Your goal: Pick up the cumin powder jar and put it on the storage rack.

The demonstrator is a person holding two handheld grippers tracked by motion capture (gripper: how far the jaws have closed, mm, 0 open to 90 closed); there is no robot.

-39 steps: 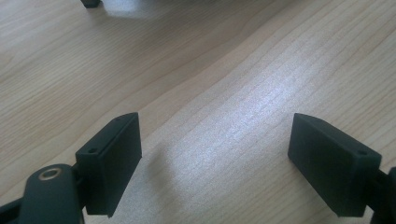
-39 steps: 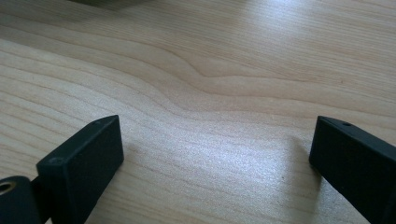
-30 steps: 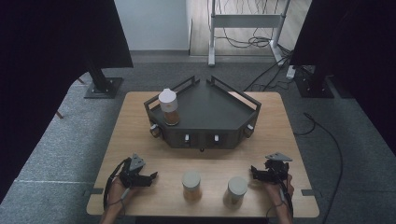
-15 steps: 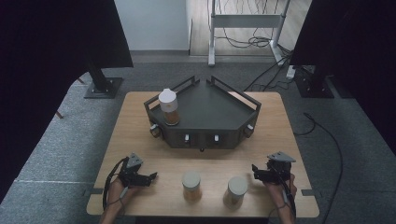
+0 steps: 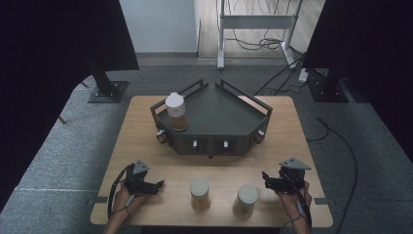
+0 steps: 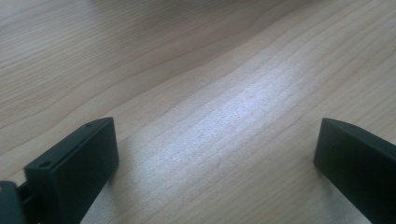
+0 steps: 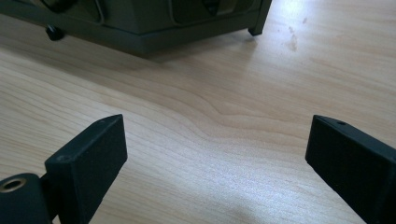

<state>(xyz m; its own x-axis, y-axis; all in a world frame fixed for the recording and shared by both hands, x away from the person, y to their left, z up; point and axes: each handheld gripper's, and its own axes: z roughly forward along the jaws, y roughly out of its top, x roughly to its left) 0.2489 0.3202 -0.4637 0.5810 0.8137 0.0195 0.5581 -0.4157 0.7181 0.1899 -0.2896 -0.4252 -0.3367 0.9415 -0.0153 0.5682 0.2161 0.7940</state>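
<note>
The light wooden table [image 5: 146, 126] shows pale tan boards with fine darker grain lines; the dark grey angular metal tray [image 5: 221, 114] has small white knobs along its front; three white-lidded amber jars [image 5: 176, 112] [image 5: 199, 194] [image 5: 246, 200] share the same colours; both black two-jaw grippers [image 5: 157, 185] [image 5: 266, 179] carry grey plates.

Black left gripper [image 5: 157, 185] and right gripper [image 5: 266, 179], grey three-cornered top plates, black trailing cables
</note>
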